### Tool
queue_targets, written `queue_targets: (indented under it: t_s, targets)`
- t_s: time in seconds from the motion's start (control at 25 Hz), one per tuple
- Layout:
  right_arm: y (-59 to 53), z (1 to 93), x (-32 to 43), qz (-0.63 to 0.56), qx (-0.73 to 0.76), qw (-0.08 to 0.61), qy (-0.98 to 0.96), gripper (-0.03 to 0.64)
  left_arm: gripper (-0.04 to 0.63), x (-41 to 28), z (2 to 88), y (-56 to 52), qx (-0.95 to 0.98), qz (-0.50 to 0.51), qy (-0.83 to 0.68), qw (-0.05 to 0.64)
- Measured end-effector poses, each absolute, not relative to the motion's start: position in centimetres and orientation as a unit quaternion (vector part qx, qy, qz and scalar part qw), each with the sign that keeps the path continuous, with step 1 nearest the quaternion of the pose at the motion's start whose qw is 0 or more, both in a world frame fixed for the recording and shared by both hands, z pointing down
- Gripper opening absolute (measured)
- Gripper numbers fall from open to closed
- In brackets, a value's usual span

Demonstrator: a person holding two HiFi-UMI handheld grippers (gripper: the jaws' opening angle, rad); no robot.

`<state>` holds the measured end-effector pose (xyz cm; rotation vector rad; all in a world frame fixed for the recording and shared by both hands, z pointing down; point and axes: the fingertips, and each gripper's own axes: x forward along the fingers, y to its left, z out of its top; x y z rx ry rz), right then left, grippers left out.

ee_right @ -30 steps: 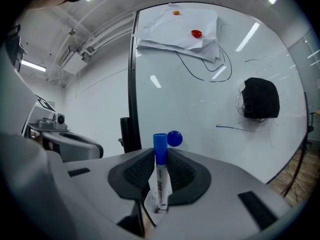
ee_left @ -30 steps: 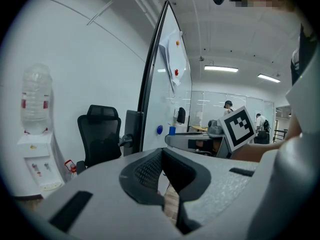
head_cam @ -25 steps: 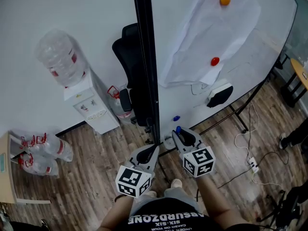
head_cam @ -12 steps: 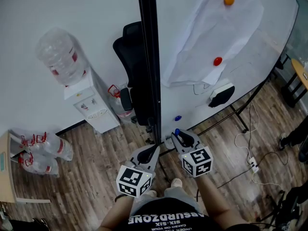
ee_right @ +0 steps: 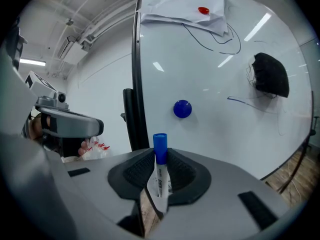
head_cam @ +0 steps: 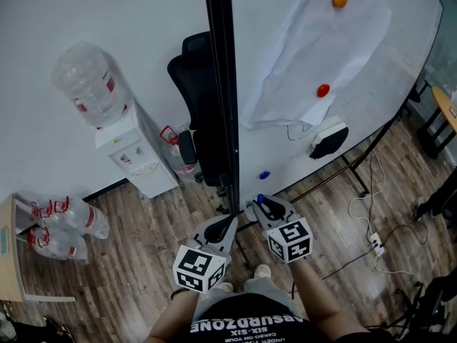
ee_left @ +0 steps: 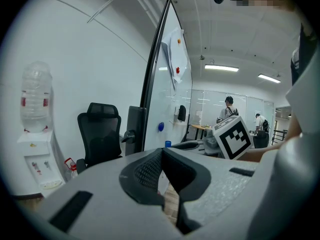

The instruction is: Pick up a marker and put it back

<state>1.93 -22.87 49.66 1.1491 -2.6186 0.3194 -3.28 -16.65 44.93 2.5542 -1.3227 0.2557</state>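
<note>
You are about halfway, as far as this shows: the pick-up is done and the putting back is left. Your right gripper [ee_right: 160,170] has its jaws partly closed, both pads pressing on the marker [ee_right: 160,176], which stands almost upright between them. You are holding it in the air, off the whiteboard [head_cam: 285,145], in front of the board's lower edge and near its left edge, beside the black frame post [head_cam: 223,120]. A round blue magnet [ee_right: 182,109] sits on the board just past the cap. The marker has a slim white barrel with dark print down its side and a blue cap [ee_right: 160,145], which is on and stands clear above the jaw tips. The lower end of the barrel is out of view below the pads. Your left gripper [ee_left: 163,170] has its jaws closed tip to tip with nothing between them; it hangs beside the right one and takes no part. No view shows where the marker belongs, so I can only guess at a ledge along the board's bottom edge.
</note>
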Motion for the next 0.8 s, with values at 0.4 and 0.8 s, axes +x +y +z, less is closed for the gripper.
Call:
queue_targets:
  t_s: [0.4, 0.8]
  targets:
    - [-22.4, 51.0, 1.9, 0.119, 0.393, 0.147, -0.900, 0.075, 0.008, -3.3, 45.1, -16.6, 0.878, 0.088, -0.453, 0.129]
    - [-21.8, 52.0, 2.0, 0.124, 0.392, 0.159, -0.898, 0.075, 0.008, -3.3, 45.1, -16.5, 0.879, 0.089, -0.450, 0.130]
